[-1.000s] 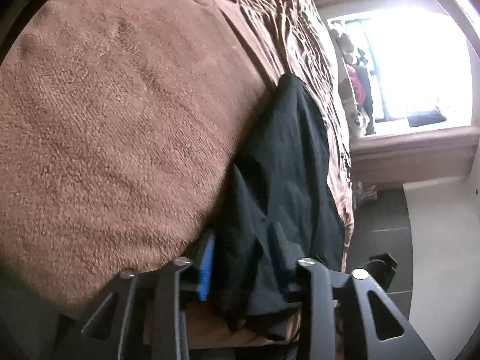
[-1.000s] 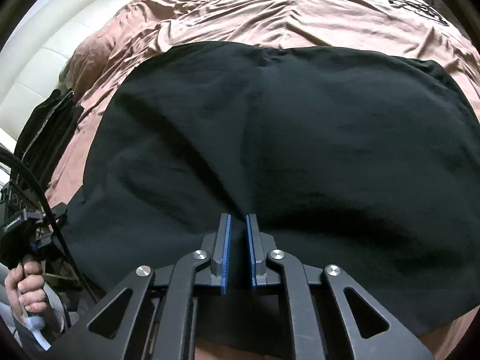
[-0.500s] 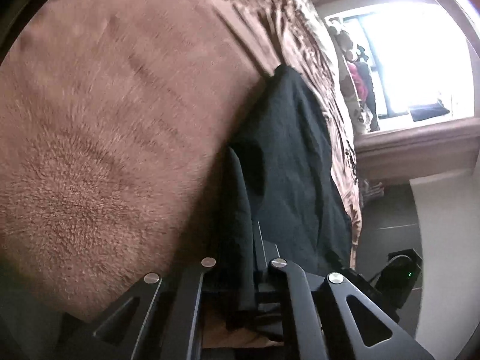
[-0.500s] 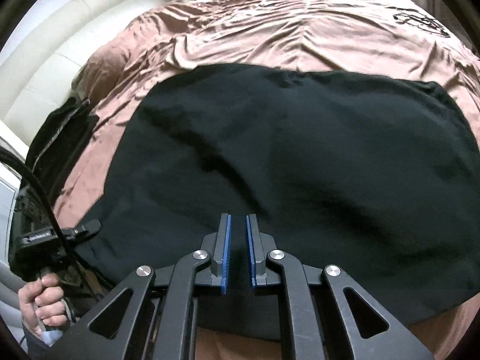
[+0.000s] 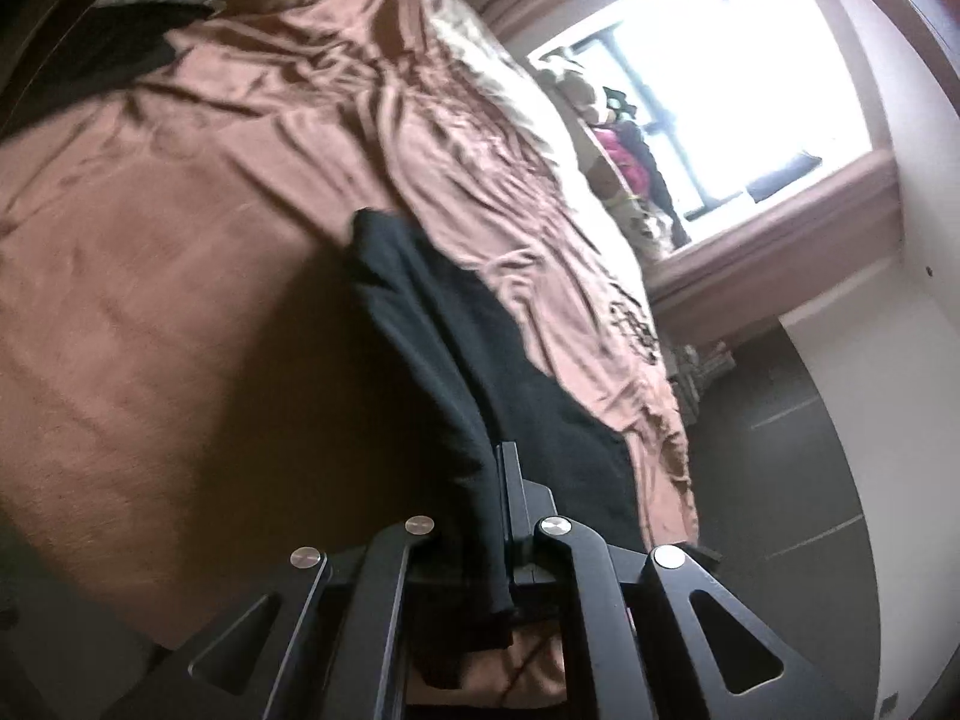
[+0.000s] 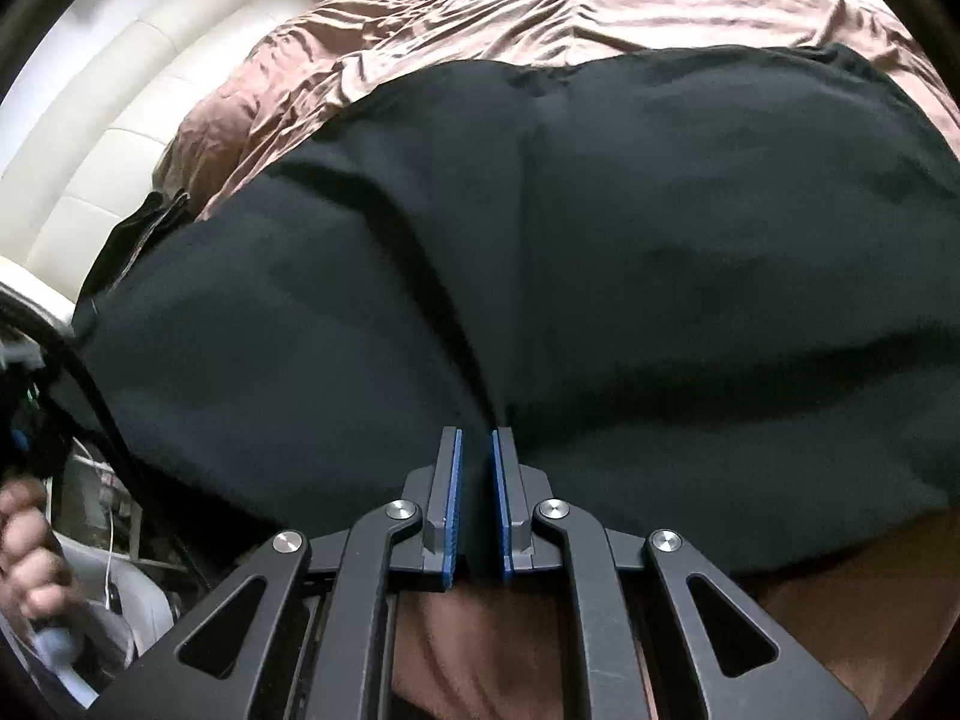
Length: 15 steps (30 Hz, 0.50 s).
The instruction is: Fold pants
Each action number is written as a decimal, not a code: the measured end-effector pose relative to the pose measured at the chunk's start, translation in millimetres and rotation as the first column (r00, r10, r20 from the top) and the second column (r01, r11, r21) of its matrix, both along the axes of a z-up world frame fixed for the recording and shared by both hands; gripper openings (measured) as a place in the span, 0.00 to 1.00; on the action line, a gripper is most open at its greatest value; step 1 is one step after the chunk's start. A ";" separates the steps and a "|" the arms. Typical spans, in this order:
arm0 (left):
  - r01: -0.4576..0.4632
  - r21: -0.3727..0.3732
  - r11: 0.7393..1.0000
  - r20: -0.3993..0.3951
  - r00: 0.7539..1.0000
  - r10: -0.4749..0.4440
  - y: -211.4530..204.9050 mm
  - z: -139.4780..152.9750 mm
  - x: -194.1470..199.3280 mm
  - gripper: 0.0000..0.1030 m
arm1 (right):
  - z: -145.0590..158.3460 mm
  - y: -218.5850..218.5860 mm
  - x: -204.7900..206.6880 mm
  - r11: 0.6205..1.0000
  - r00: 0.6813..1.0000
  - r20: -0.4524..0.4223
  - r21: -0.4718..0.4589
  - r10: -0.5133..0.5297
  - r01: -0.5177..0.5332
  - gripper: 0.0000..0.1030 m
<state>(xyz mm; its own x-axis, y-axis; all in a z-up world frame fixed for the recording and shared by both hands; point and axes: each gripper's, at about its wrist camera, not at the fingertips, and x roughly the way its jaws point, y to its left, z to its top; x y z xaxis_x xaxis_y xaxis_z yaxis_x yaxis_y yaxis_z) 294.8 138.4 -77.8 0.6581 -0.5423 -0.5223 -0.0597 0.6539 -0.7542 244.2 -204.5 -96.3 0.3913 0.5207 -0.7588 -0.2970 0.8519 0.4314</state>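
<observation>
Black pants (image 6: 540, 276) lie spread across the brown bed (image 6: 540, 6), filling the middle of the frame, their near edge pinched by both the right tongs (image 6: 477, 501) and left tongs (image 5: 489, 516).

No legible text anywhere — only a dark printed motif on the brown bedspread (image 5: 636, 330), toward three o'clock, unreadable.

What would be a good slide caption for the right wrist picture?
Right gripper pinching the near edge of black pants spread over a brown bedspread.
</observation>
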 end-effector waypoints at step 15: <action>0.146 0.102 0.984 0.103 0.982 -0.156 -92.4 64.0 28.8 0.06 | 22.1 -78.2 -16.4 0.981 0.997 0.031 0.185 -0.069 0.062 0.07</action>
